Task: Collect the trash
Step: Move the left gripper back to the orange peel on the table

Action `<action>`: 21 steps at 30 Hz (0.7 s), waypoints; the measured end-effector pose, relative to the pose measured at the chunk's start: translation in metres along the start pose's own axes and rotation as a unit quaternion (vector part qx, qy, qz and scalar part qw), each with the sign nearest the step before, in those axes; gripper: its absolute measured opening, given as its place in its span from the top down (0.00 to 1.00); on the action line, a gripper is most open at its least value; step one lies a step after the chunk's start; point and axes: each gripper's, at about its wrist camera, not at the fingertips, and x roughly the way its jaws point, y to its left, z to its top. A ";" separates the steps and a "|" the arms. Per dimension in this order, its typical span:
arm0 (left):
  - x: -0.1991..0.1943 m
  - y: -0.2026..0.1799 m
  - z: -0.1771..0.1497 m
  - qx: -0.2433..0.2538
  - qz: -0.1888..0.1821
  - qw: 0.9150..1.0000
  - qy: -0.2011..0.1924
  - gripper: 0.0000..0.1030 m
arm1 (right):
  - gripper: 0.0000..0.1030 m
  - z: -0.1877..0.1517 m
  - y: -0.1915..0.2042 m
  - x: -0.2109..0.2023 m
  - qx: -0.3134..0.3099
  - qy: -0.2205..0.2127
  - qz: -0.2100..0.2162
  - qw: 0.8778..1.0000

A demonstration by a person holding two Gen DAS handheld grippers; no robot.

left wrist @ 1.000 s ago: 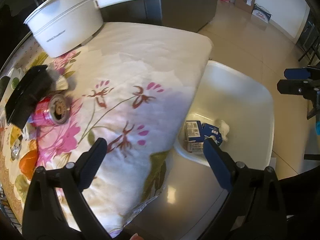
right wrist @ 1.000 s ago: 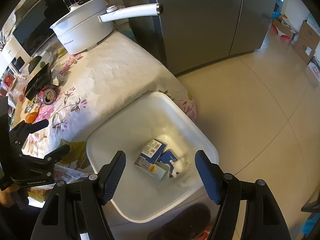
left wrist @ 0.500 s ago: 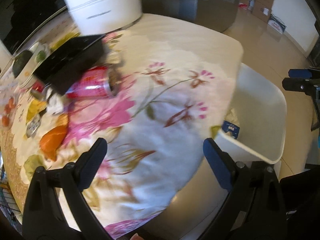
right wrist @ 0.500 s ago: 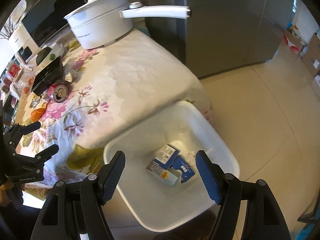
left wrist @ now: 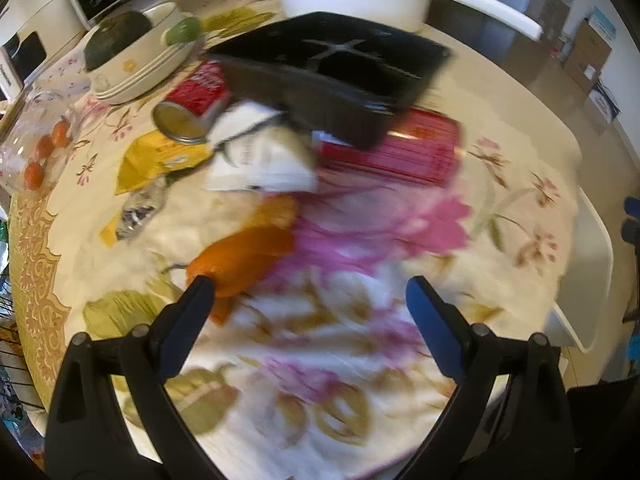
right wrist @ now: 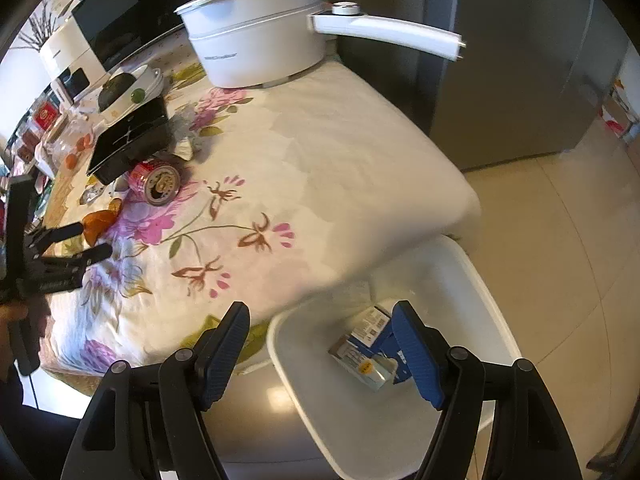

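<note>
Over the floral-clothed desk (left wrist: 400, 360), left gripper (left wrist: 310, 300) fingers wide, empty; right gripper (right wrist: 320, 344) likewise. Risk: crumpled orange wrapper (left wrist: 240, 256) slipping, knocking red drink can (left wrist: 394, 156).

Left claw (left wrist: 308, 300) and right claw (right wrist: 322, 332) both spread wide

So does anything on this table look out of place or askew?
Yes. A black plastic tray sits tilted, propped on a pink drink can lying on its side. A second red can lies tipped over beside crumpled white paper and an orange wrapper. Both grippers are open and empty.
</note>
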 end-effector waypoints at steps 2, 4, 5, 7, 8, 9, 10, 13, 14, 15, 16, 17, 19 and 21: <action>0.008 0.008 0.002 -0.005 0.001 1.000 0.001 0.07 | 0.27 0.004 0.006 0.004 -0.005 0.002 0.001 1.000; 0.015 0.013 0.005 -0.008 0.004 1.000 0.000 0.09 | 0.27 0.007 0.009 0.007 -0.006 0.005 0.003 1.000; 0.018 0.015 0.007 -0.006 0.008 1.000 -0.001 0.12 | 0.27 0.009 0.012 0.009 -0.006 0.006 0.005 1.000; 0.020 0.015 0.011 0.009 0.021 1.000 -0.008 0.15 | 0.27 0.010 0.015 0.011 -0.008 0.008 0.006 1.000; 0.021 0.014 0.015 0.016 0.027 0.999 -0.009 0.17 | 0.27 0.011 0.017 0.012 -0.009 0.008 0.006 1.000; 0.023 0.013 0.017 0.023 0.035 0.999 -0.009 0.18 | 0.27 0.012 0.018 0.012 -0.009 0.009 0.006 1.000; 0.024 0.012 0.019 0.026 0.039 0.999 -0.008 0.19 | 0.27 0.013 0.019 0.014 -0.009 0.009 0.007 1.000; 0.025 0.015 0.022 0.033 0.048 0.998 -0.011 0.19 | 0.27 0.014 0.021 0.016 -0.007 0.011 0.008 1.000; 0.025 0.017 0.022 0.032 0.055 0.998 -0.012 0.19 | 0.27 0.014 0.021 0.018 -0.006 0.013 0.008 1.000; 0.025 0.020 0.021 0.030 0.058 0.998 -0.012 0.19 | 0.27 0.015 0.021 0.019 -0.005 0.015 0.008 1.000; 0.026 0.024 0.021 0.027 0.059 0.998 -0.012 0.19 | 0.27 0.015 0.022 0.020 -0.005 0.016 0.008 1.000; 0.027 0.027 0.021 0.026 0.059 0.998 -0.013 0.19 | 0.27 0.015 0.022 0.022 -0.004 0.017 0.007 1.000; 0.028 0.029 0.020 0.030 0.063 0.997 -0.016 0.20 | 0.27 0.015 0.022 0.023 -0.003 0.019 0.007 1.000; 0.032 0.032 0.021 0.038 0.071 0.997 -0.020 0.19 | 0.27 0.016 0.023 0.025 -0.001 0.020 0.006 1.000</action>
